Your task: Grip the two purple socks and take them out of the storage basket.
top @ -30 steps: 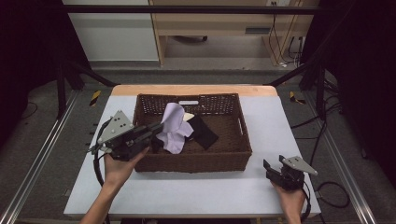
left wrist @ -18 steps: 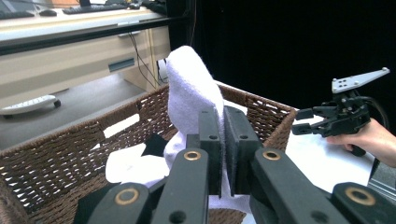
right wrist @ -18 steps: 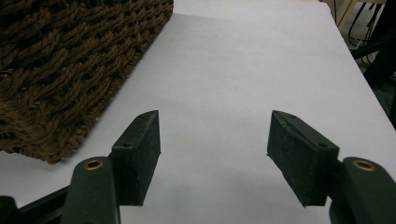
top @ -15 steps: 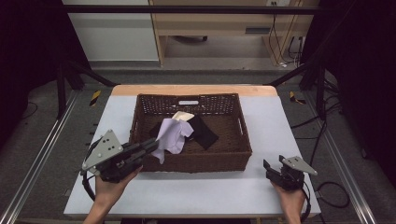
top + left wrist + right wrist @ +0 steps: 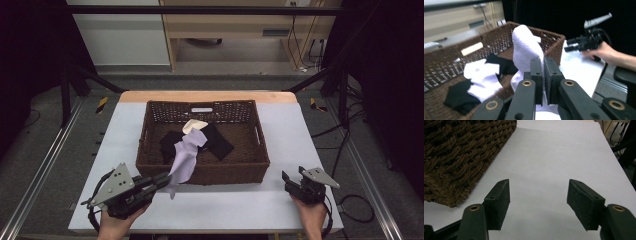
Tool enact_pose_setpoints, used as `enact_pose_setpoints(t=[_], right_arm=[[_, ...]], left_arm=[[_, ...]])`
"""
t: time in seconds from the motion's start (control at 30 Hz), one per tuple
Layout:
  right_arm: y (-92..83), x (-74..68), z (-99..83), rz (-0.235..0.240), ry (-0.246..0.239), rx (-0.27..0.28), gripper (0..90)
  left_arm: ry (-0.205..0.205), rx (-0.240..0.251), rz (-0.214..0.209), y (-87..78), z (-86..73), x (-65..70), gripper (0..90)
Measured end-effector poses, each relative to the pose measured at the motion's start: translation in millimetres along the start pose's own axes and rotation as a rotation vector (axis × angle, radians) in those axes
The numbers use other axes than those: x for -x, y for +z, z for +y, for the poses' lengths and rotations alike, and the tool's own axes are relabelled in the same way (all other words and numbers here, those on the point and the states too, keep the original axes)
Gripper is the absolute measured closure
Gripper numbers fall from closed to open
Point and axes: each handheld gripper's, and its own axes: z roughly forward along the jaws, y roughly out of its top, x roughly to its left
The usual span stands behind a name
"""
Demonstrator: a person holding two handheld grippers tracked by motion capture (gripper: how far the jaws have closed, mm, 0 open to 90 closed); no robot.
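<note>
Jaws of the left gripper (image 5: 162,181) are pressed together on a pale lilac-white terry cloth sock (image 5: 185,159), which the left gripper view shows pinched between the two black pads (image 5: 536,75) near its lower end. From that grip the sock (image 5: 525,47) rises and drapes back over the front wall of the dark brown woven wicker basket (image 5: 230,172), so its upper part lies inside the basket while its lower part hangs outside, just above the white tabletop (image 5: 240,205). The left gripper itself sits low over the tabletop's near left part, just in front of the basket's front left corner, held by the person's left hand (image 5: 116,226).

Inside the basket, the high view shows two flat black cloth pieces, one (image 5: 169,144) to the left of the sock and one (image 5: 218,142) to its right, and a small cream-coloured piece (image 5: 193,125) behind them, near the back wall. The basket stands in the middle of the tabletop, with a slot handle in its far wall.

The right gripper (image 5: 537,202) has its jaws spread wide with nothing between them; bare white tabletop (image 5: 554,157) lies beneath, and the basket's woven corner (image 5: 456,157) stands to its left, apart from the jaws. In the high view this gripper (image 5: 292,179) rests near the tabletop's near right corner in the person's right hand (image 5: 312,215), well apart from the sock.
</note>
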Motion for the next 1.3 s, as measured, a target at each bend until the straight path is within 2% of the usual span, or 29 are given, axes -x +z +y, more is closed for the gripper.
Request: enact_pose_setpoints(t=[0.1,0.2,0.23,0.3,0.4,0.43,0.5,0.6,0.8,0.97,1.07,1.17,1.3], right_arm=[[-0.4,0.0,-0.1,0.001,-0.003,0.002,35.1],[-0.5,-0.2,0.0,0.003,-0.001,0.001,35.1],[-0.5,-0.2,0.0,0.003,-0.001,0.001,35.1],[-1.1,-0.5,-0.2,0.007,-0.002,0.004,35.0],[-1.0,-0.5,-0.3,0.007,-0.007,0.005,35.0],[-1.0,-0.5,-0.3,0.007,-0.007,0.004,35.0],[-0.9,-0.4,-0.4,0.006,-0.011,0.006,35.0],[-0.7,-0.4,-0.4,0.007,-0.012,0.005,35.0],[-0.6,-0.9,-0.3,0.007,-0.016,0.006,34.8],[-0.7,-0.9,-0.4,0.006,-0.015,0.006,34.8],[-0.7,-0.8,-0.3,0.007,-0.015,0.005,34.8],[-0.8,-0.9,-0.3,0.009,-0.012,0.004,34.9],[-0.8,-1.0,-0.3,0.009,-0.013,0.004,34.9]], left_arm=[[0.003,-0.023,-0.007,2.2,-5.0,3.0,85.6],[-0.013,-0.063,-0.032,7.7,-17.5,6.7,85.6],[-0.013,-0.063,-0.032,7.7,-17.5,6.7,85.6],[-0.020,-0.108,-0.047,13.7,-28.3,8.5,85.6],[-0.034,-0.154,-0.061,20.8,-40.7,9.2,85.7],[-0.034,-0.154,-0.061,20.8,-40.7,9.2,85.6],[-0.052,-0.199,-0.072,28.4,-53.3,9.0,85.6],[-0.055,-0.242,-0.071,36.7,-63.2,8.6,85.6],[-0.074,-0.294,-0.085,53.5,-74.5,6.8,85.5],[-0.097,-0.319,-0.102,65.0,-82.0,7.7,84.0],[-0.129,-0.339,-0.109,73.5,-86.3,8.5,75.4],[-0.153,-0.343,-0.098,75.2,-86.6,8.3,62.4],[-0.172,-0.326,-0.082,72.9,-85.2,7.8,50.1]])
